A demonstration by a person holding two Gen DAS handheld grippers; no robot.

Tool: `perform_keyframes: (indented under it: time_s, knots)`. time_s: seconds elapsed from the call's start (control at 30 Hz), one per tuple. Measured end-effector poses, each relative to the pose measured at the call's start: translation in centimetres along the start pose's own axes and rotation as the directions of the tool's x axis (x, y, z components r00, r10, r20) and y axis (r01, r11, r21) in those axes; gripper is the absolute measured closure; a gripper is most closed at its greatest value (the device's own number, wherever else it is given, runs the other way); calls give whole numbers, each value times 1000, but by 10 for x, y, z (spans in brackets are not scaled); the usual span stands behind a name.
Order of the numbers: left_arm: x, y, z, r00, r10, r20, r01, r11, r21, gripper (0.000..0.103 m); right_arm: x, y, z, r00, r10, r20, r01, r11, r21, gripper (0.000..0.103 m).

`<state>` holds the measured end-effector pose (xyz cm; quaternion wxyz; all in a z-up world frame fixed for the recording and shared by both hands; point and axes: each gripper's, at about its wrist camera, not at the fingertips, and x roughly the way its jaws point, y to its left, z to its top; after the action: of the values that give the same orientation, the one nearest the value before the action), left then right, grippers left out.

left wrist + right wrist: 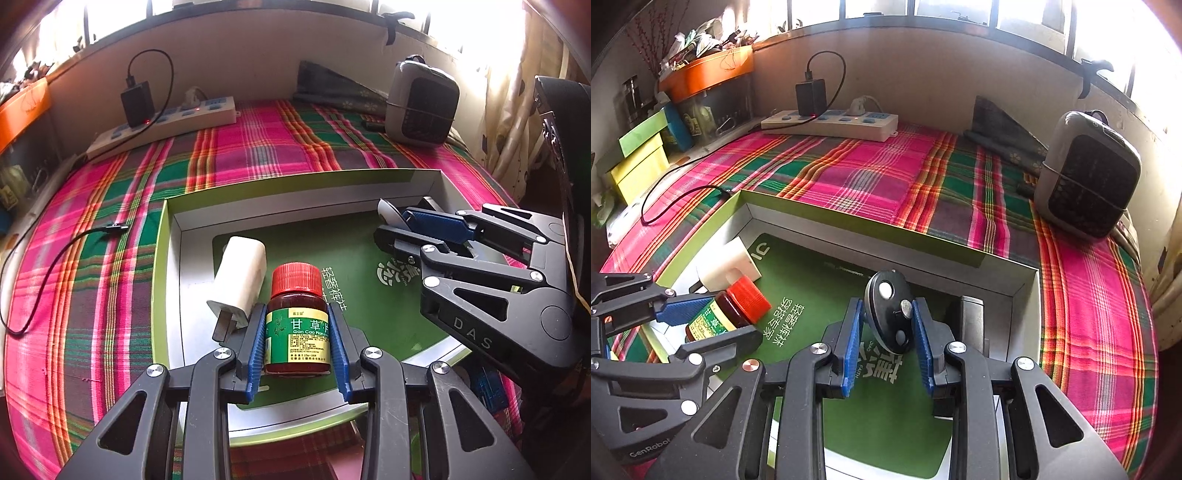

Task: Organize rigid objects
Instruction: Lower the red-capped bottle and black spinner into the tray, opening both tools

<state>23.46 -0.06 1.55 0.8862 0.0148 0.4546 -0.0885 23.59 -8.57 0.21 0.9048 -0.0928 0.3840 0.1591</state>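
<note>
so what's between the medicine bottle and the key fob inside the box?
Nothing: only bare green box floor with white print separates the medicine bottle from the key fob, clearest in the right wrist view.

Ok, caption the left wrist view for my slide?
Left gripper clamps a red-capped bottle over the tray, beside a white charger.

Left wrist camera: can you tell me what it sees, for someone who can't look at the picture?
The left gripper clamps a red-capped medicine bottle over a shallow green-floored box on a plaid cloth. A white plug adapter lies in the box just left of the bottle. At right, the right gripper holds a small remote.
</note>
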Motion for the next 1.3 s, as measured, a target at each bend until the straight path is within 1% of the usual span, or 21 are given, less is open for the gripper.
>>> perform_keyframes:
  time_s: [0.1, 0.2, 0.4, 0.53, 0.6, 0.67, 0.77, 0.87, 0.9, 0.93, 1.0, 1.3]
  knots:
    - [0, -1, 0, 1000, -1, 1, 1, 1000, 1, 72, 0, 0, 0, 1000, 1, 2, -1, 1000, -1, 75]
    - [0, -2, 0, 1000, -6, -1, 6, 1000, 1, 71, 0, -1, 0, 1000, 9, 3, -9, 1000, 10, 71]
    - [-1, -2, 0, 1000, -20, -2, 20, 1000, 4, 67, 0, 0, 1, 1000, 15, 10, -15, 1000, 10, 70]
    - [-3, -4, -2, 1000, -26, 2, 26, 1000, 15, 63, -2, 1, 1, 1000, 20, 16, -20, 1000, 9, 70]
    - [-4, -4, -3, 1000, -23, 5, 23, 1000, 16, 61, -4, 1, 1, 1000, 20, 21, -20, 1000, 11, 70]
    - [-6, -5, -3, 1000, -13, 11, 13, 1000, 18, 57, -5, 1, 1, 1000, 21, 23, -21, 1000, 15, 69]
    - [-9, -2, -4, 1000, -16, 13, 16, 1000, 4, 56, -7, 1, 1, 999, 25, 27, -25, 1000, 19, 69]
    - [-12, -3, -6, 1000, -2, 20, 1, 1000, 12, 56, -9, 2, 1, 999, 26, 33, -27, 999, 20, 68]
    - [-13, -3, -6, 1000, -5, 19, 5, 1000, 11, 56, -10, 3, 1, 999, 27, 34, -28, 999, 20, 67]
    - [-14, -3, -7, 1000, -15, 21, 15, 1000, 9, 56, -10, 3, 1, 999, 27, 34, -28, 999, 20, 58]
    - [-16, -4, -8, 1000, -13, 23, 12, 1000, 12, 56, -13, 4, 0, 999, 29, 40, -30, 999, 23, 48]
    - [-32, -2, -16, 999, -16, 50, 17, 1000, -6, 56, -25, 5, -4, 998, 28, 55, -30, 999, 44, 47]
